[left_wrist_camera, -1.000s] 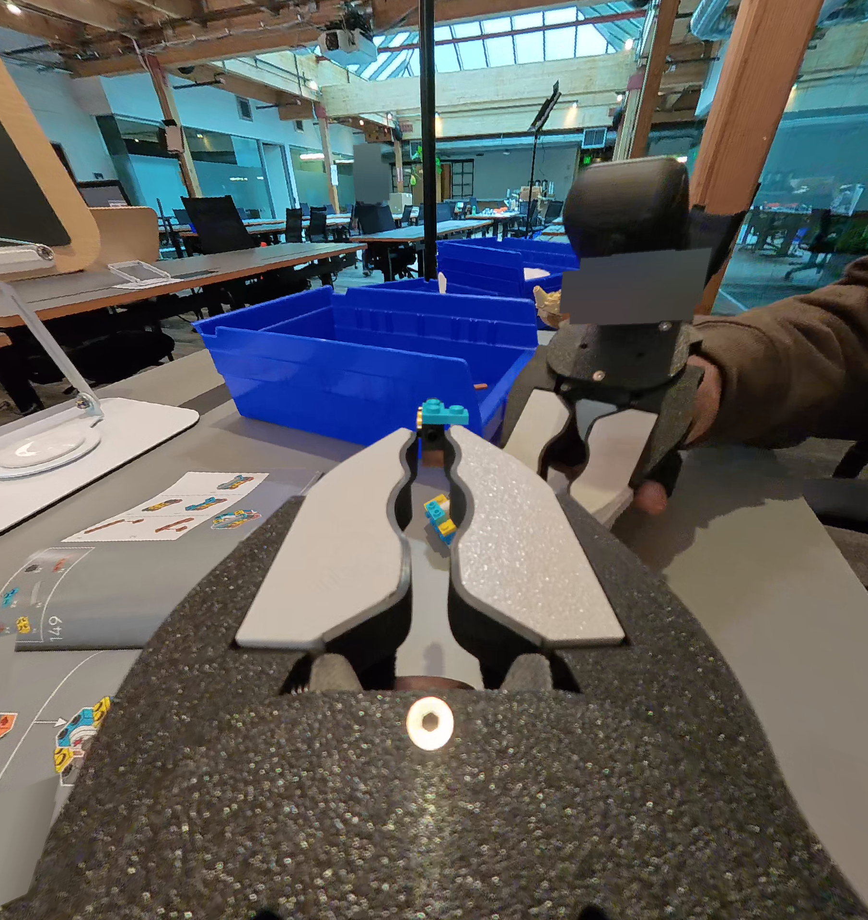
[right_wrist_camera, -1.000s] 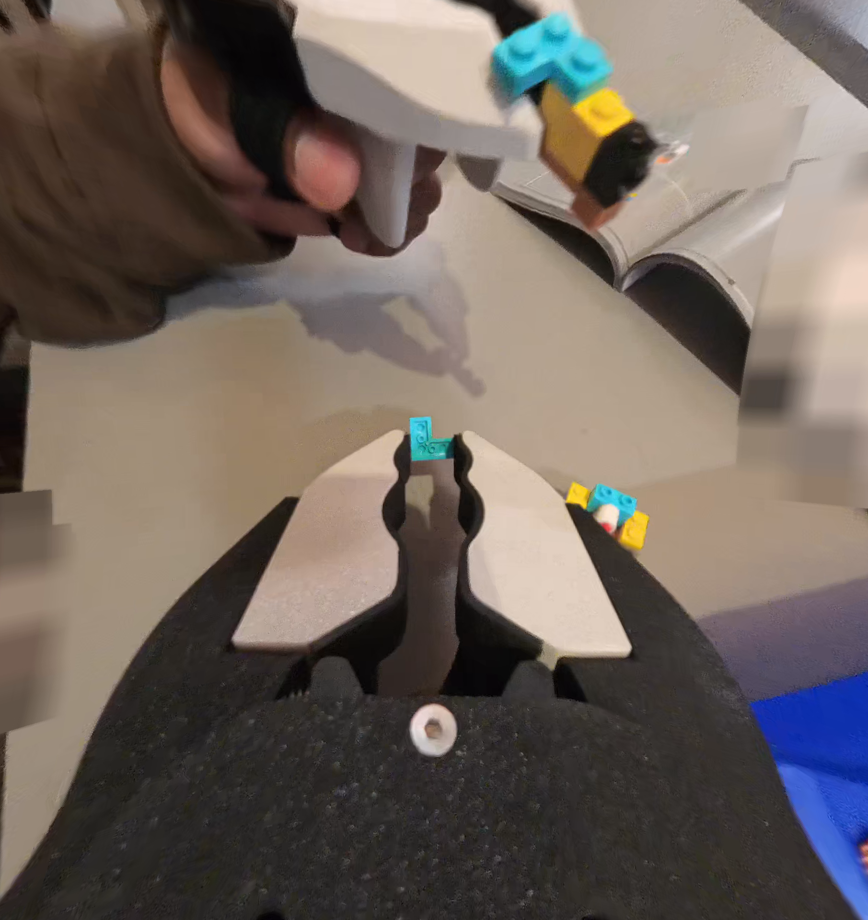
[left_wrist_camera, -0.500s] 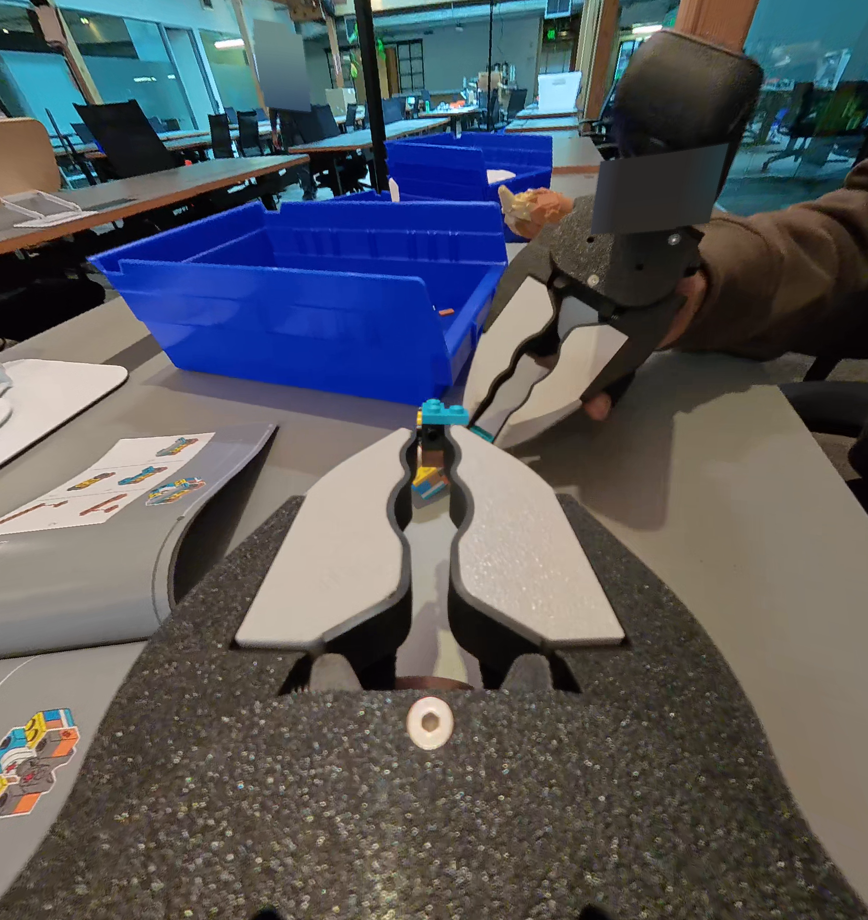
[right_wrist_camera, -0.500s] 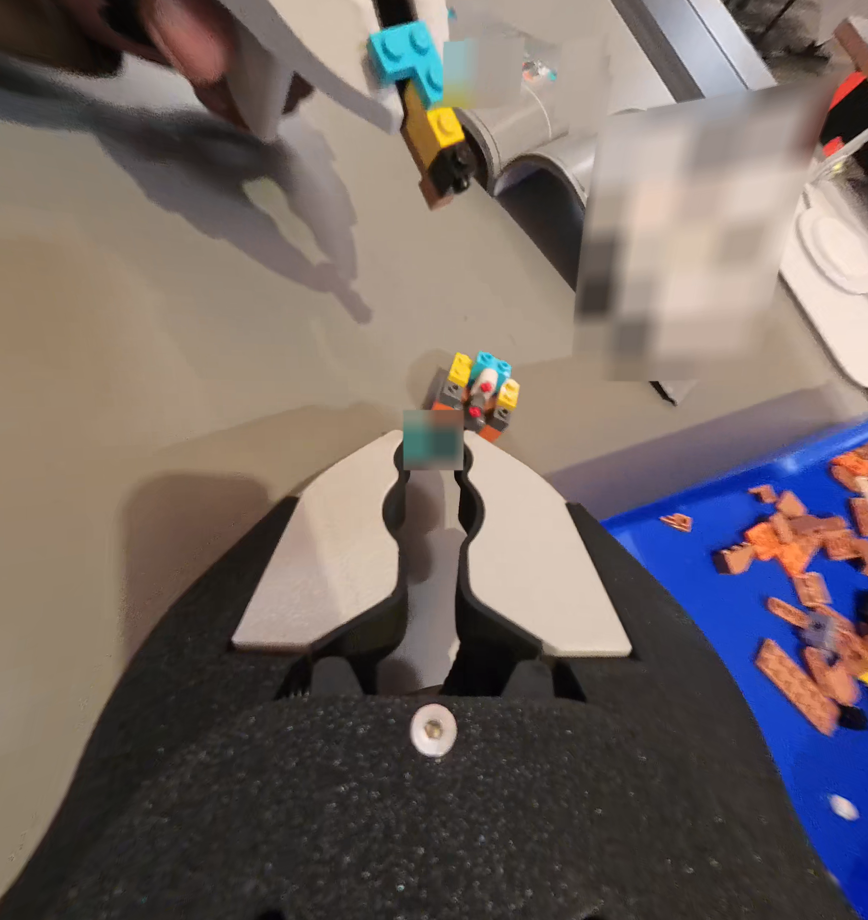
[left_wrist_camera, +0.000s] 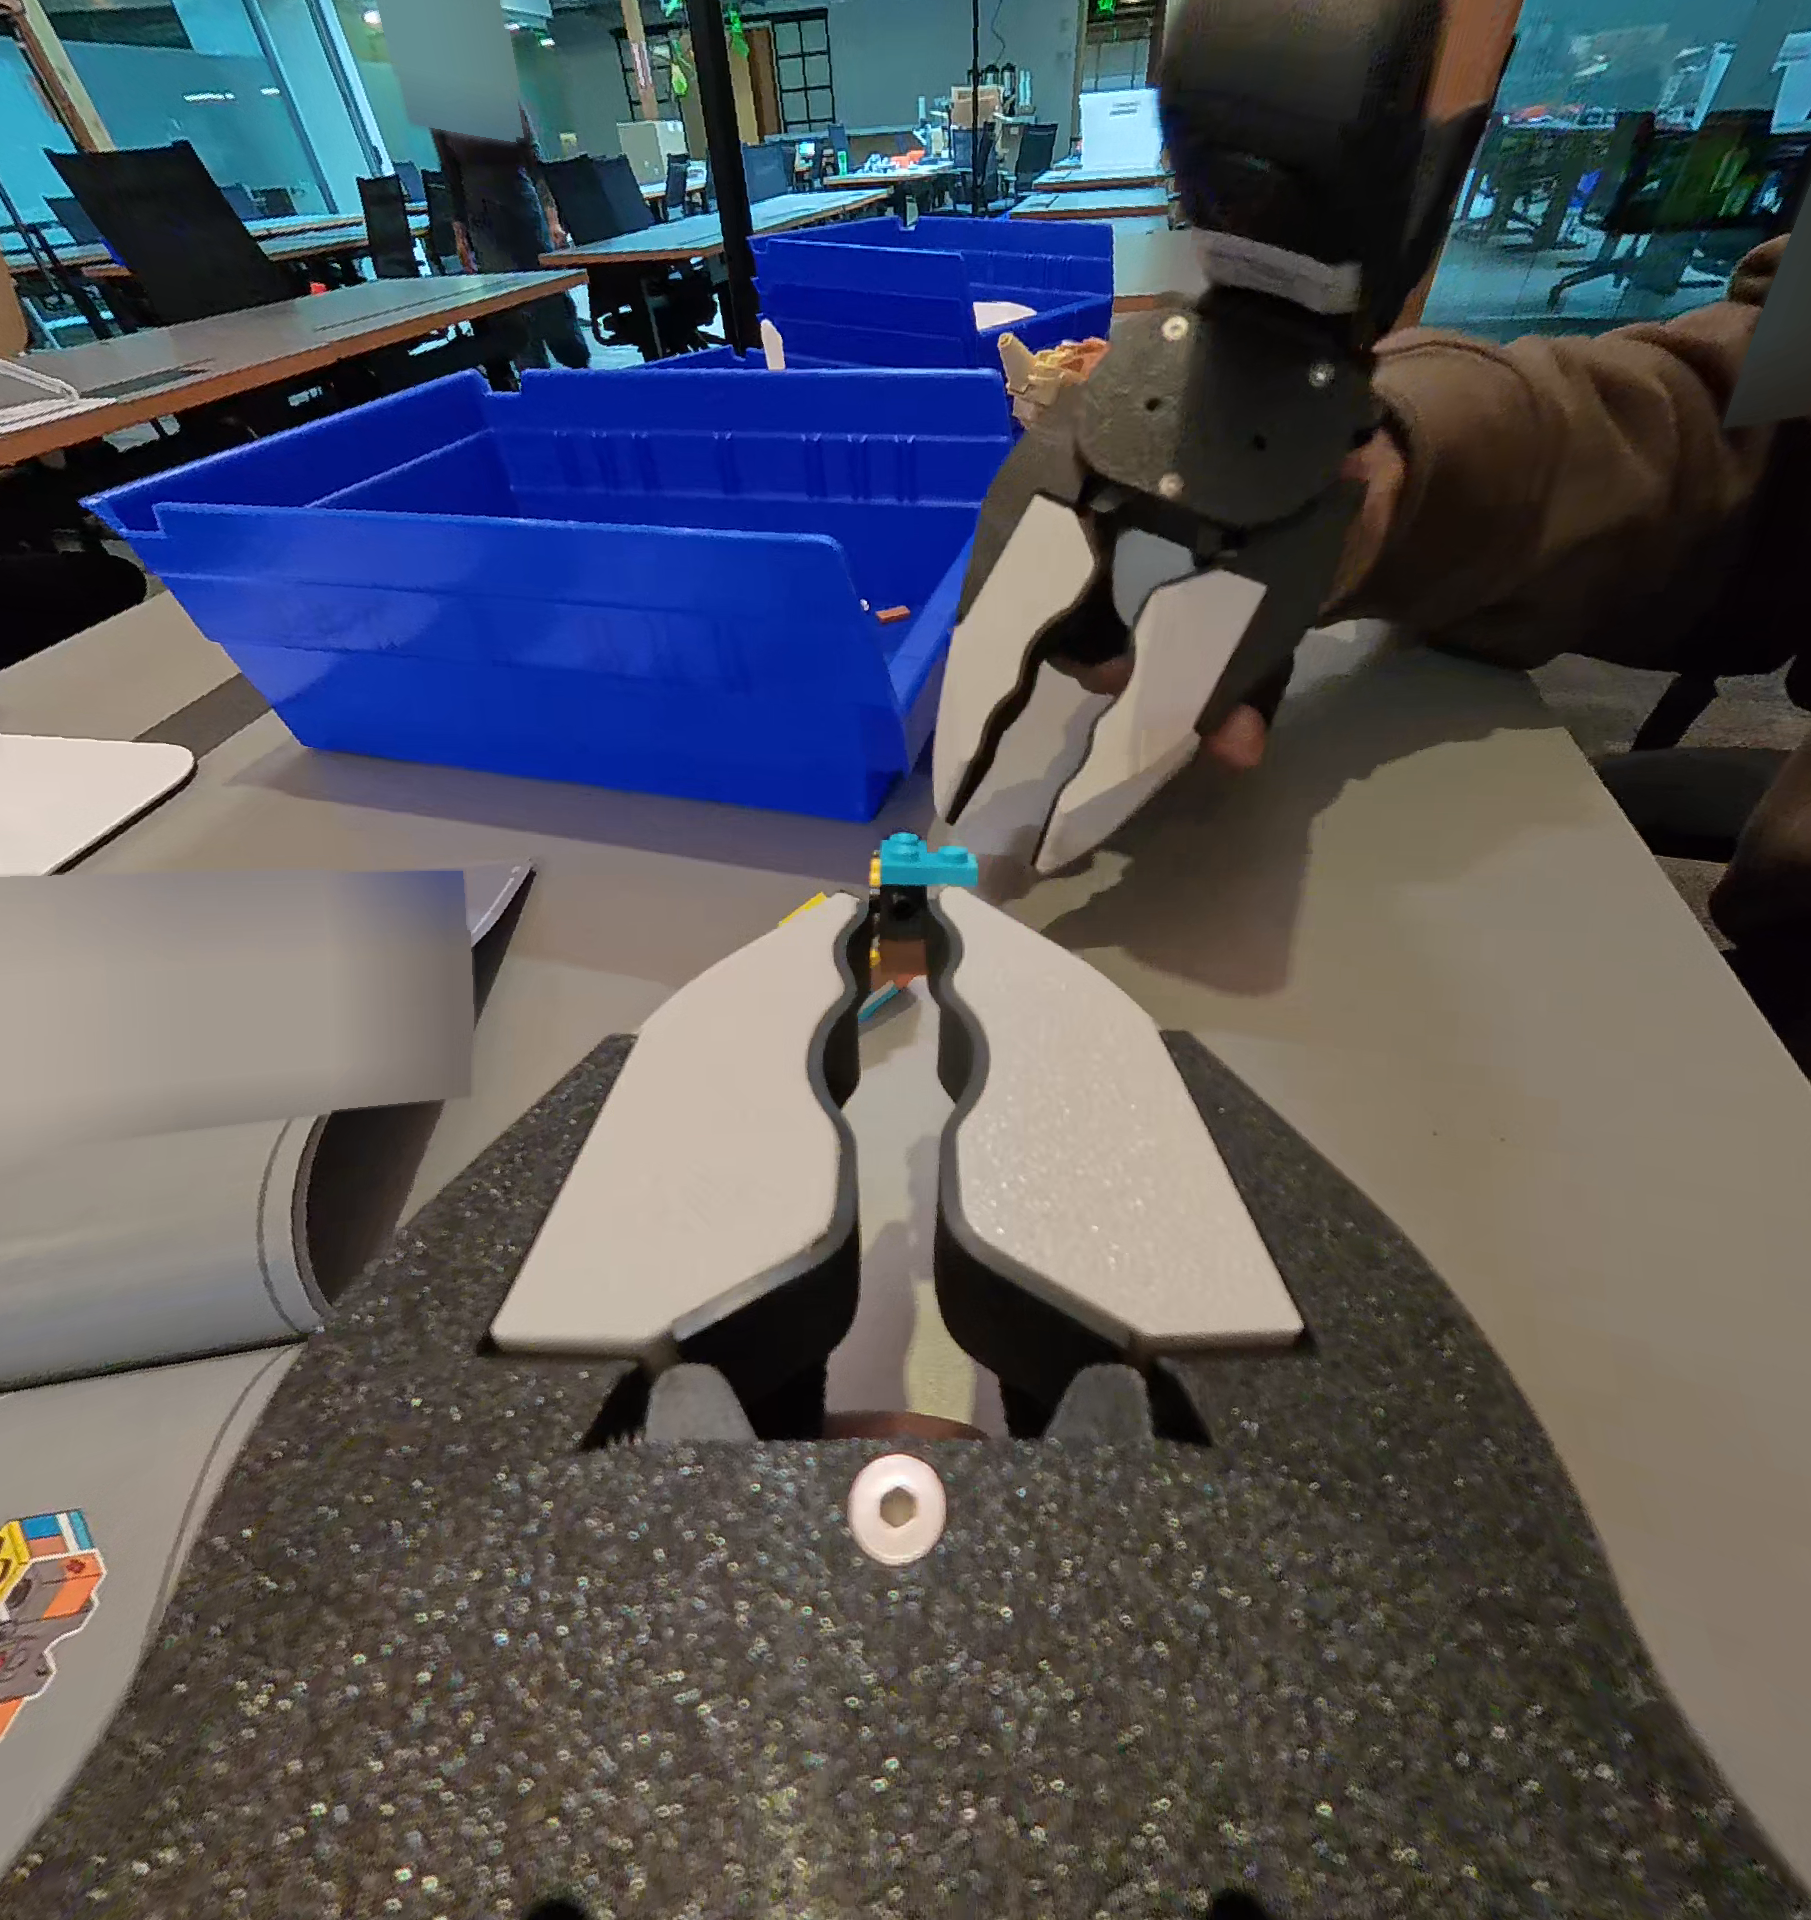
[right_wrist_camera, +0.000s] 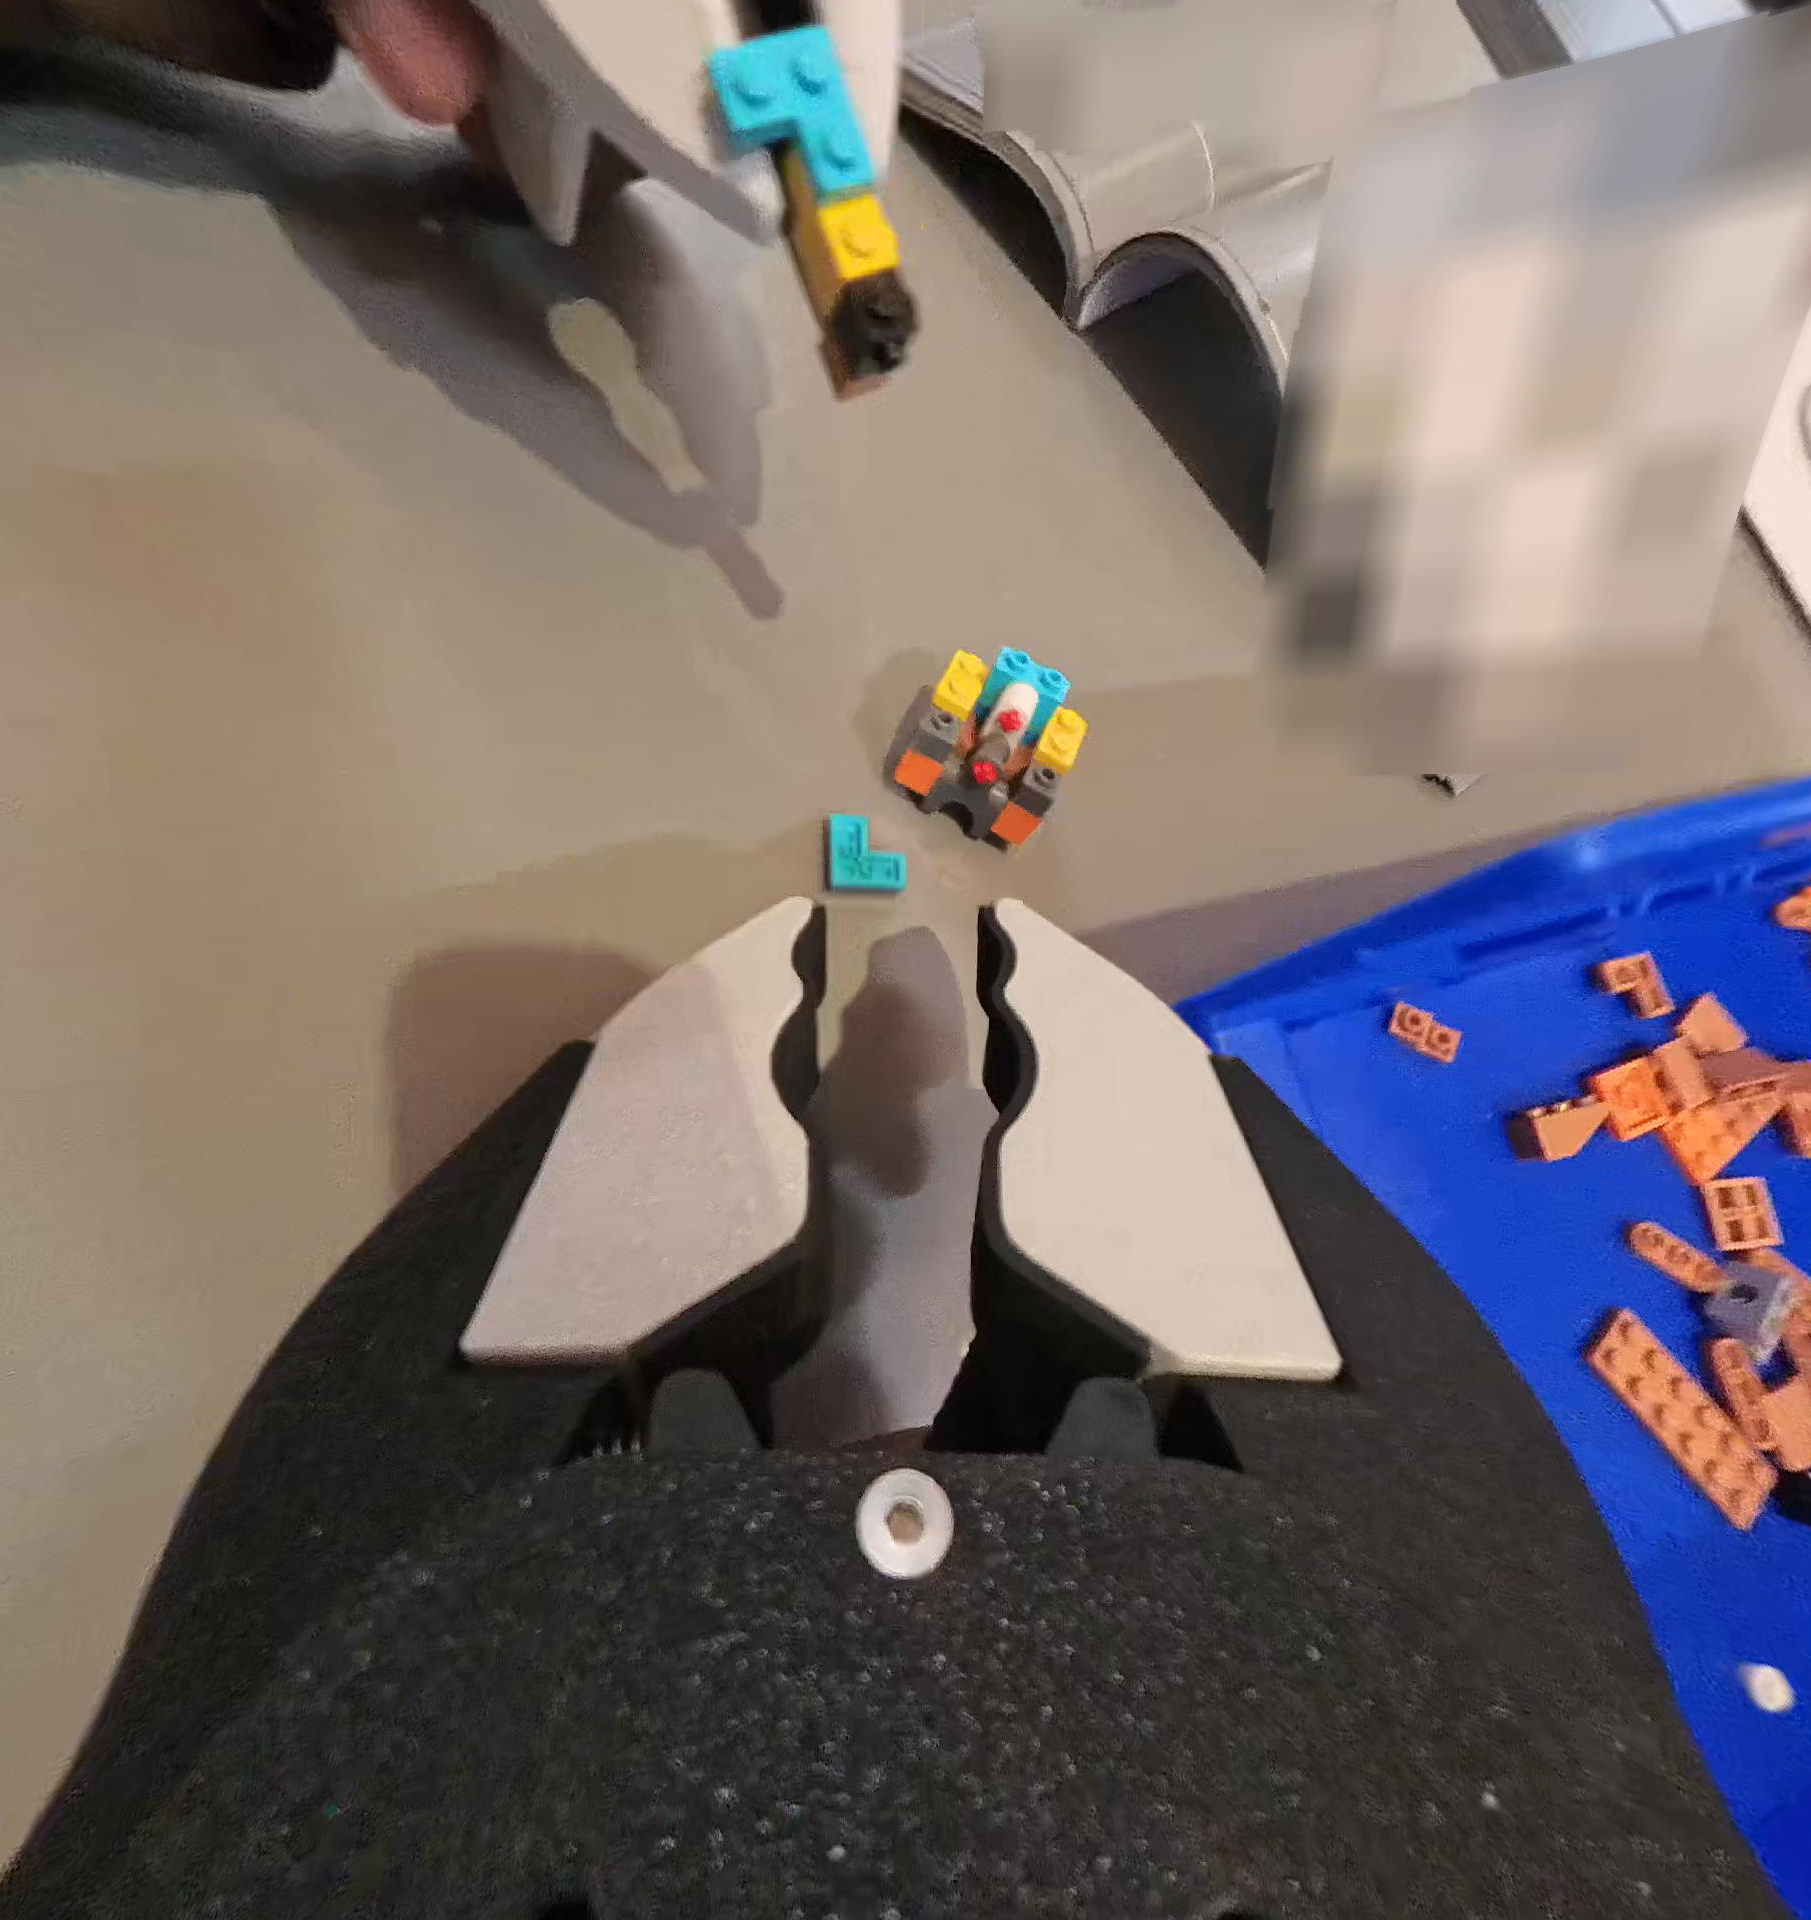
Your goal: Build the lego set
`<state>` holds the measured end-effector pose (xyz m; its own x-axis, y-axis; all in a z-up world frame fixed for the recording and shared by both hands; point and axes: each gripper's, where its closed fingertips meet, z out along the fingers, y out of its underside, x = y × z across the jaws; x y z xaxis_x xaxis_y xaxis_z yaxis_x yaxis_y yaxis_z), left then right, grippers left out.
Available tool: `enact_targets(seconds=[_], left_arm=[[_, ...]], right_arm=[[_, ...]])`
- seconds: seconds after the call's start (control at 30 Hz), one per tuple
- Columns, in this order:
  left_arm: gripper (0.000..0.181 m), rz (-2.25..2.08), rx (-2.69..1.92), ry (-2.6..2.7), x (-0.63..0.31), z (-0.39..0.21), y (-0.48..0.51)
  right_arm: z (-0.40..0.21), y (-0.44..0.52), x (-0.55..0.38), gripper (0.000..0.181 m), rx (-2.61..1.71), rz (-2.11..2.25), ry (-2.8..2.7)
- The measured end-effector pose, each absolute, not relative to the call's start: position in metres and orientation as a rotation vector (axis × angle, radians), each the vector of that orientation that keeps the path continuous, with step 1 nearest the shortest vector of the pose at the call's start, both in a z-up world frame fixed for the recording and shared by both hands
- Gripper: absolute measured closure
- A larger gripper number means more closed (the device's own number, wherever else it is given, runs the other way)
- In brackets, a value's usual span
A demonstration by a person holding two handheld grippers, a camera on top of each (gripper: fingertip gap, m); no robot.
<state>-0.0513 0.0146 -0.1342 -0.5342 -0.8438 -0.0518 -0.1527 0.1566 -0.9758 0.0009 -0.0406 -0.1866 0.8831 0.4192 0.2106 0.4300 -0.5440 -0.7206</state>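
The left gripper (left_wrist_camera: 899,920) is clamped on a small brick stack (left_wrist_camera: 906,914) topped by a teal corner plate. The right gripper (right_wrist_camera: 896,906) has its fingers apart and empty; a loose teal L-shaped plate (right_wrist_camera: 859,857) lies on the grey table (right_wrist_camera: 257,675) just ahead of its tips, with the partly built model (right_wrist_camera: 989,743) slightly farther forward and right. The blue bin (right_wrist_camera: 1503,1195) of orange pieces sits to its right.
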Motion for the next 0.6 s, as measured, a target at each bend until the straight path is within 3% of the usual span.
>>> enact_targets(seconds=[0.6], left_arm=[[0.172,-1.414,-0.928,1.870,-0.054,-0.138,0.007]], right_arm=[[-0.209,-0.019,-0.001,0.163,-2.352,0.128,-0.459]])
